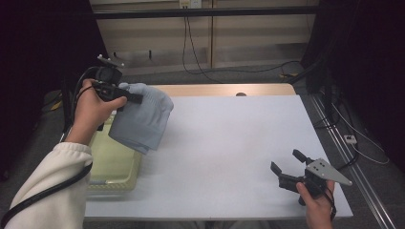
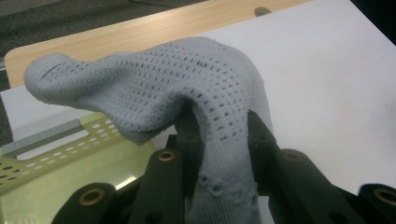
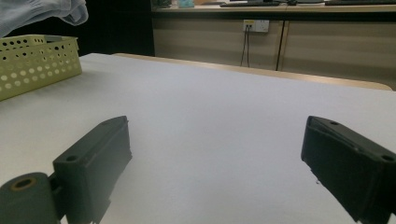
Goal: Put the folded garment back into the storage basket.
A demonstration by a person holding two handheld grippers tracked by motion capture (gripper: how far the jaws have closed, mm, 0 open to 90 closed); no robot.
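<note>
From the high view, the left tongs (image 1: 125,97) are raised over the desk's (image 1: 229,143) far left corner, clamped on a pale blue knitted cloth (image 1: 143,119) that hangs down, its lower edge over the near rim of a yellow-green perforated basket (image 1: 114,176) at the desk's left edge. The right tongs (image 1: 286,164) sit low near the front right corner, jaws spread wide with nothing between them. Between the two the white desk surface lies open and bare.

In the left gripper view, the cloth (image 2: 187,88) is pinched between the two black jaws and drapes over them; the basket (image 2: 56,158) lies below at left.

In the right gripper view, the right tongs (image 3: 215,163) stand wide apart over bare desk (image 3: 210,107). The basket (image 3: 37,63) stands at far left, the cloth (image 3: 42,11) hanging above it.
</note>
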